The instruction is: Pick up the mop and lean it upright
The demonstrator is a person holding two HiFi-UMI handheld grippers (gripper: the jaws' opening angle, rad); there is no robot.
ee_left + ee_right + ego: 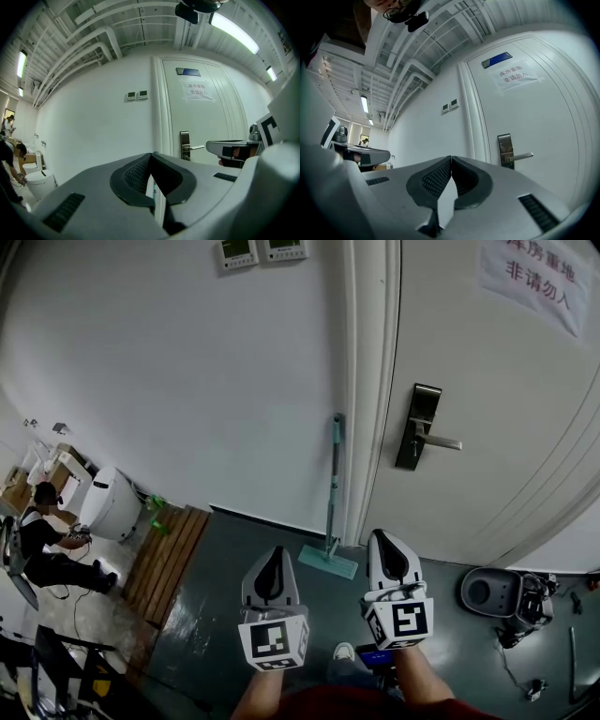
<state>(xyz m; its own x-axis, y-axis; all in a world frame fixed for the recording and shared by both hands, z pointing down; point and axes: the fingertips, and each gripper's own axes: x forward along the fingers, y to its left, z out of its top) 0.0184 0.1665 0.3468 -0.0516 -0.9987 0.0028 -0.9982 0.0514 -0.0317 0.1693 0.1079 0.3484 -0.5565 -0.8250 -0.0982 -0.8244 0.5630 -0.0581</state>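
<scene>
The mop (334, 474) stands upright with its teal handle leaning on the white wall beside the door frame. Its flat teal head (328, 562) rests on the dark floor. My left gripper (273, 554) is held back from the mop head, a little to its left, jaws shut and empty. My right gripper (381, 536) is just right of the mop head, also shut with nothing in it. In the left gripper view a sliver of the mop handle (153, 190) shows under the closed left gripper (151, 153). The right gripper (451, 158) points at the wall beside the door.
A white door (487, 381) with a metal lever handle (427, 437) fills the right. A round grey device (489, 592) and cables lie on the floor at right. At left are a wooden pallet (169, 559), a white toilet-like unit (111, 504) and a crouching person (47, 545).
</scene>
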